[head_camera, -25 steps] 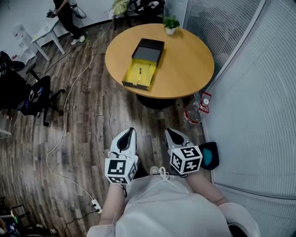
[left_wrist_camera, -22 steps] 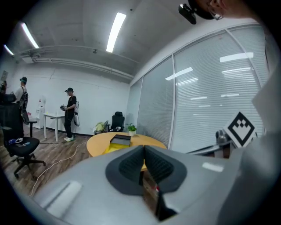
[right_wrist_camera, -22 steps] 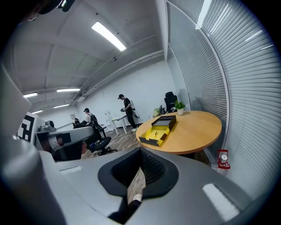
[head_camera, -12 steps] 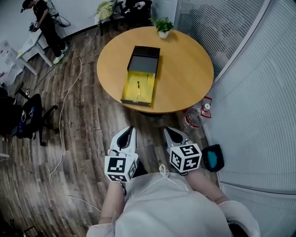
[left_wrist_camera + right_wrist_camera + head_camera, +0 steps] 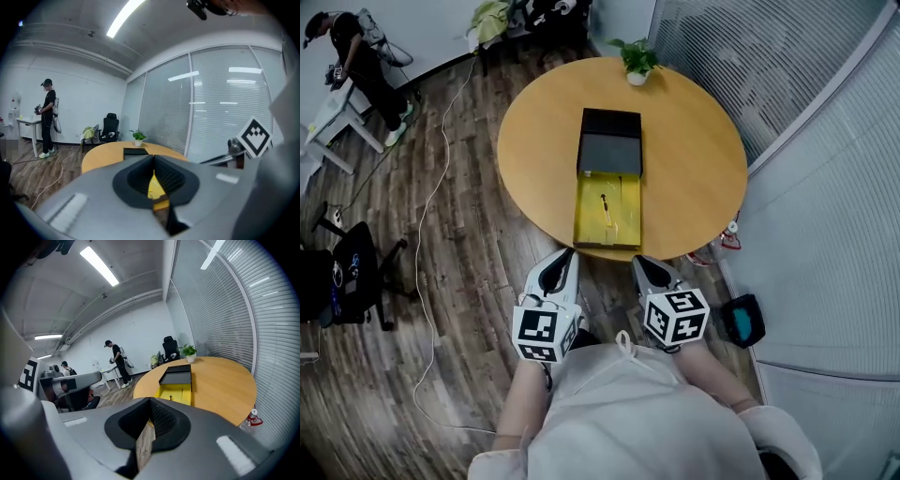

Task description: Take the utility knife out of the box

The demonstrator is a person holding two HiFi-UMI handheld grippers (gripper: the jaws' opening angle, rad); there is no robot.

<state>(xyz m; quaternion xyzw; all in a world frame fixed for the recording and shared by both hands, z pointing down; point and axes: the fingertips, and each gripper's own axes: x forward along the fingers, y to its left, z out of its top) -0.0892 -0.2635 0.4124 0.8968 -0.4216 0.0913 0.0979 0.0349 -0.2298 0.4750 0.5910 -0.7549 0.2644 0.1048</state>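
An open box [image 5: 608, 178] lies on the round wooden table [image 5: 694, 159], its black lid [image 5: 610, 141] at the far end and its yellow tray [image 5: 623, 192] toward me. The small dark utility knife [image 5: 605, 206] rests in the tray. My left gripper [image 5: 564, 255] and right gripper [image 5: 640, 262] hover side by side over the floor, just short of the table's near edge, both shut and empty. The yellow tray [image 5: 153, 185] shows through the left gripper's [image 5: 153, 158] jaws. In the right gripper view the box [image 5: 177, 383] lies beyond the right gripper [image 5: 150, 400].
A potted plant [image 5: 637, 62] stands at the table's far edge. A glass wall with blinds [image 5: 825, 141] curves along the right. A water bottle [image 5: 732, 234] and a teal-and-black object [image 5: 742, 320] sit on the floor nearby. A person [image 5: 356, 66], a chair [image 5: 347, 277] and a cable [image 5: 427, 244] are at left.
Both grippers and my view have come closer to the table. The box, earlier off to the left and angled, now lies straight ahead of the grippers.
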